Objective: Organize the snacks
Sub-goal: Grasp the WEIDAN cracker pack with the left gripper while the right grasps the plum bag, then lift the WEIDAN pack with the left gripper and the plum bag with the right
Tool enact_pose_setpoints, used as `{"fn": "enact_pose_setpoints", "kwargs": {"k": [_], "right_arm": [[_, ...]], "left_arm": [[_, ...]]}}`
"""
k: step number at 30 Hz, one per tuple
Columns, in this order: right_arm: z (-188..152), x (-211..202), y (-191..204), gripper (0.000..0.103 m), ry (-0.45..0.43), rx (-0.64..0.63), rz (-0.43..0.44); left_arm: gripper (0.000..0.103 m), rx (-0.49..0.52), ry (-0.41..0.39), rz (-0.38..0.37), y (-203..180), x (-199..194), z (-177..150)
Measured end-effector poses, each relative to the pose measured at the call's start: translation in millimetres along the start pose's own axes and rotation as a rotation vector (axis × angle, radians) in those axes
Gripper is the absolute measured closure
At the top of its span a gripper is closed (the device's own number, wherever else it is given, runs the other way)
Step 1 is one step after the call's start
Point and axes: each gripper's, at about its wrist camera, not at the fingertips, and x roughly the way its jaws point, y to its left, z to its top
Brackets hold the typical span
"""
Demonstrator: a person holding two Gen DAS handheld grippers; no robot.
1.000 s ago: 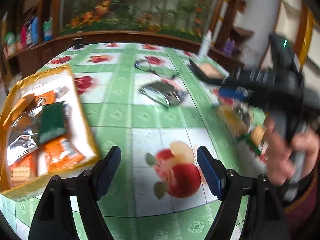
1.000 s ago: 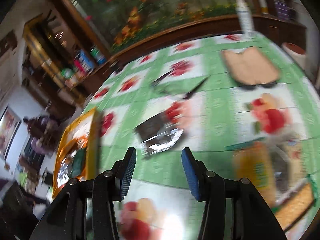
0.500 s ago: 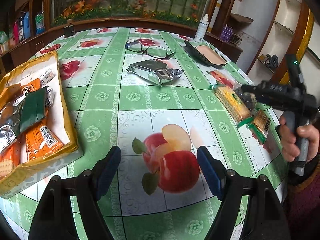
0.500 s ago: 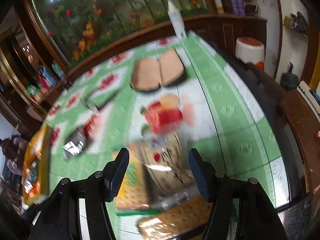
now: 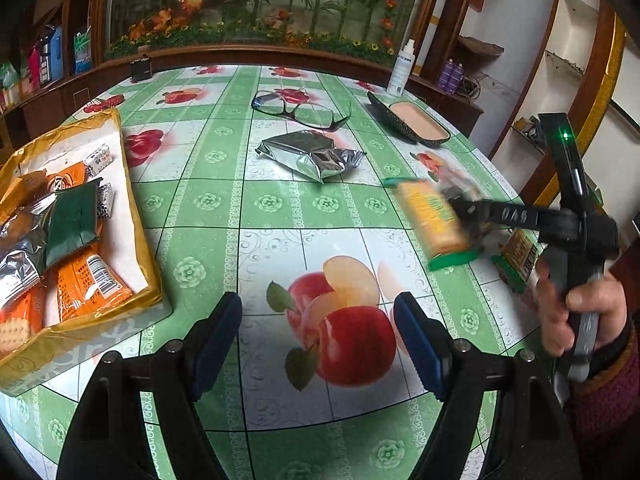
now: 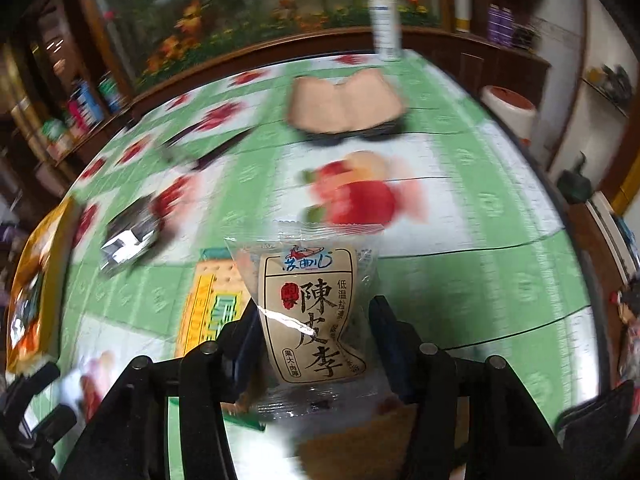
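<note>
My right gripper (image 6: 316, 332) points down at the table's right side, its jaws closing around a clear snack packet with a beige label (image 6: 312, 304). The packet looks sharp while the table behind it is blurred. A yellow and green cracker pack (image 6: 212, 300) lies just left of it. In the left wrist view that gripper (image 5: 460, 208) is blurred, reaching over the cracker pack (image 5: 432, 216), with a person's hand on its handle. My left gripper (image 5: 318, 328) hangs open and empty over an apple print. A gold box (image 5: 138, 216) with several snacks sits at the left. A silver packet (image 5: 312, 154) lies mid-table.
Black glasses (image 5: 296, 110), an open glasses case (image 5: 412, 124) and a white spray bottle (image 5: 402, 68) stand toward the far side. A second cracker pack (image 5: 518, 256) lies near the right edge. The green tablecloth (image 5: 280, 200) ends in a rounded table edge.
The right gripper swung from facing the silver packet to the packs at the right, came down, and now has the labelled packet between its jaws. The left gripper stayed put.
</note>
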Motion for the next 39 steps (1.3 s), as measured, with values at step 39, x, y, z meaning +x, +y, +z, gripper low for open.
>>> {"fn": "enact_pose_setpoints", "kwargs": {"k": [39], "right_arm": [[-20,3,59,0.045,0.015,-0.144,0.072]], "left_arm": [[0.057,0.135,0.052,0.218,-31,60,32]]}}
